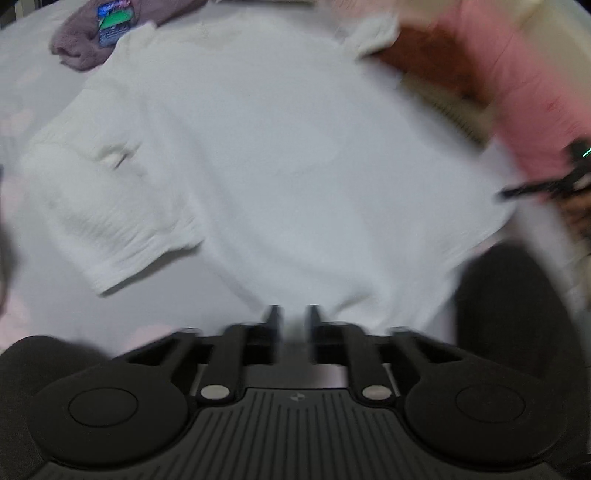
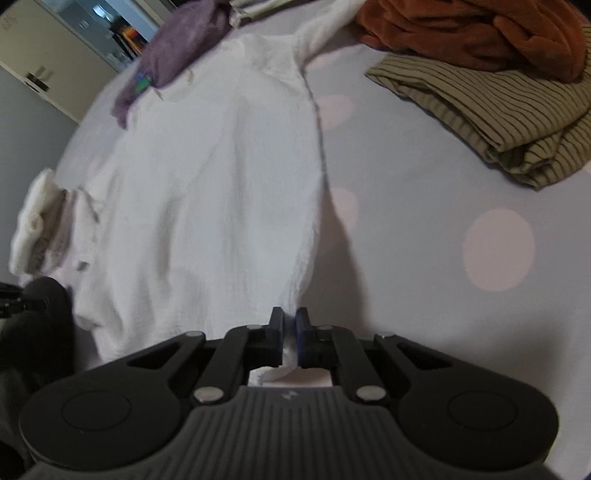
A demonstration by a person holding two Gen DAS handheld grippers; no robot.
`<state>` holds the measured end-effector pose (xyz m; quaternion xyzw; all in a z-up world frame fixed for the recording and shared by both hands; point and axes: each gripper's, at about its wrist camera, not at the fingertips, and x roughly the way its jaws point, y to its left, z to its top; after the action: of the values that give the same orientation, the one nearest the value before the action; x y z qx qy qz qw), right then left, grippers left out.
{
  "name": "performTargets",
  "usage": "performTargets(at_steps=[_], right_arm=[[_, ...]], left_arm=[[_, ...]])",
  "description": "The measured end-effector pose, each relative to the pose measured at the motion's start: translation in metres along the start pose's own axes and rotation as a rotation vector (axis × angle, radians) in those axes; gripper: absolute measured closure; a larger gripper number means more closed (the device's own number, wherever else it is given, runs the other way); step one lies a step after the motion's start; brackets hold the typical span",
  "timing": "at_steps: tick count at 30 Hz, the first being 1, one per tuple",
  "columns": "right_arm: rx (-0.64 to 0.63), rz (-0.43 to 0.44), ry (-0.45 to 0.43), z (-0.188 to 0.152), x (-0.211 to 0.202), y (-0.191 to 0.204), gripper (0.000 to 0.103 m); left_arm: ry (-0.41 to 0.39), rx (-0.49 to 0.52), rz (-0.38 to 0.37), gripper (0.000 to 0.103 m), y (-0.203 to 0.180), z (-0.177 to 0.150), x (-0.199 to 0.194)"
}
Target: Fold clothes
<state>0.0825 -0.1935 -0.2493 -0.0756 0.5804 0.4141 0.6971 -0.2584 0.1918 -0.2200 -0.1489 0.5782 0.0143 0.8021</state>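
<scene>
1. A pale lilac bedsheet with faint pink dots covers the work surface; in the right wrist view a cabinet with glass doors stands beyond its far left corner.
2. A white T-shirt lies spread flat on the sheet, short sleeves out to either side.
3. Only the right wrist view shows clearly the folded olive striped garment and the rust-orange garment behind it, both well apart from the shirt on the right.
4. Only the left wrist view shows the person's pink sleeve at the right, and the other gripper's dark body below it, blurred.
5. Both views show a purple garment with a bright printed tag, touching the shirt's far shoulder.
6. The shirt's long axis runs away from both cameras: hem nearest the grippers, collar at the far end.
7. The left gripper has its jaws parted with a clear gap, at the hem's near edge; the blur hides whether cloth lies between them.
8. The right gripper has its jaws pressed together, pinching the shirt's hem corner, with white cloth bunched behind the fingers.
</scene>
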Motion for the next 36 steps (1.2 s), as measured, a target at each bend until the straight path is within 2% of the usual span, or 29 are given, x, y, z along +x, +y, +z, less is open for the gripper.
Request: performTargets(at_steps=[1, 5, 8, 11, 12, 14, 15, 18, 24, 28, 30, 34, 36], right_arm=[[-0.006, -0.011, 0.009, -0.003, 0.003, 0.0, 0.096], [-0.006, -0.003, 0.007, -0.01, 0.01, 0.004, 0.095], [-0.02, -0.005, 0.011, -0.014, 0.009, 0.005, 0.095], [-0.029, -0.011, 0.01, -0.014, 0.007, 0.007, 0.095], [-0.028, -0.012, 0.008, -0.014, 0.007, 0.007, 0.095], [-0.027, -0.015, 0.007, -0.013, 0.006, 0.006, 0.095], [-0.027, -0.018, 0.008, -0.012, 0.007, 0.006, 0.095], [-0.036, -0.032, 0.014, -0.014, 0.009, 0.004, 0.095], [-0.006, 0.012, -0.013, -0.006, -0.005, -0.004, 0.095], [0.046, 0.061, -0.044, -0.003, -0.016, -0.016, 0.095], [0.045, 0.015, -0.012, -0.005, -0.007, -0.017, 0.095], [0.022, -0.119, 0.091, -0.014, 0.02, -0.019, 0.096], [0.031, -0.122, 0.108, -0.019, 0.03, -0.021, 0.096]], left_arm=[[0.038, 0.02, 0.038, 0.053, -0.005, -0.001, 0.01], [0.092, 0.118, 0.123, 0.053, -0.027, -0.006, 0.04], [0.075, 0.189, 0.141, 0.053, -0.034, -0.006, 0.053], [0.078, 0.184, 0.115, 0.053, -0.032, -0.002, 0.066], [0.079, 0.18, 0.101, 0.054, -0.03, 0.0, 0.07], [0.11, 0.161, 0.049, 0.085, -0.028, 0.002, 0.075], [0.121, 0.16, 0.013, 0.098, -0.028, 0.001, 0.073], [0.13, 0.171, -0.09, 0.098, -0.029, -0.002, 0.051], [0.15, 0.125, -0.263, 0.1, -0.016, -0.02, -0.001], [0.183, 0.059, -0.344, 0.1, -0.012, -0.035, -0.007], [0.24, 0.071, -0.329, 0.1, -0.016, -0.043, 0.003], [0.416, 0.229, -0.214, 0.101, -0.05, -0.068, 0.034], [0.438, 0.289, -0.145, 0.1, -0.062, -0.07, 0.039]])
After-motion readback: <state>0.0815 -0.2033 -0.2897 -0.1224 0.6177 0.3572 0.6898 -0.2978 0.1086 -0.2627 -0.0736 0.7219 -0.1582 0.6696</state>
